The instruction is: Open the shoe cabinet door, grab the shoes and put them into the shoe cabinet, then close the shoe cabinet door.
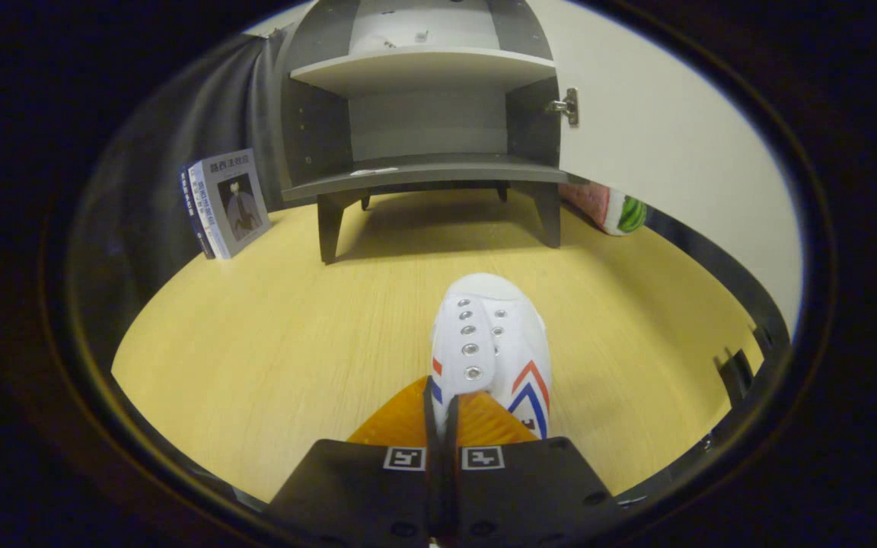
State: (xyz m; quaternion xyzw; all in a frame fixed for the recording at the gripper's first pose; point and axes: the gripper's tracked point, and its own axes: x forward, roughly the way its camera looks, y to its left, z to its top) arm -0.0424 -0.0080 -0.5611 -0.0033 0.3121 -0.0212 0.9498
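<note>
At the bottom centre of the frame my tool [442, 415] has its two fingers pressed nearly together, clenched on the near edge of the white shoe [493, 342], pinching what looks like the side wall or collar by the last eyelet. The shoe runs away from the fingers toward the middle of the frame, toe pointing at the cabinet, its eyelets and red and blue stripes facing up. I cannot tell whether it hangs clear of the wooden surface [256, 342] or rests on it.

The step in hand, as I judge it, is carrying the shoe into the cabinet. A pinch on one thin edge lets the shoe swing or slip, so I would keep the squeeze firm, move slowly and keep the toe level, not drooping.

Further on, in the upper middle of the frame, the shoe cabinet [423, 114] stands on short legs with its door [659, 129] swung open to the right, hinge showing. I would aim for the lower shelf [423, 171], lifting the toe above its front lip before going forward, then set the sole flat well inside and only then release.

At the left a few books [225, 202] lean on the wall, and at the right a watermelon-patterned thing [625, 213] lies below the door; both are well apart from my path.
</note>
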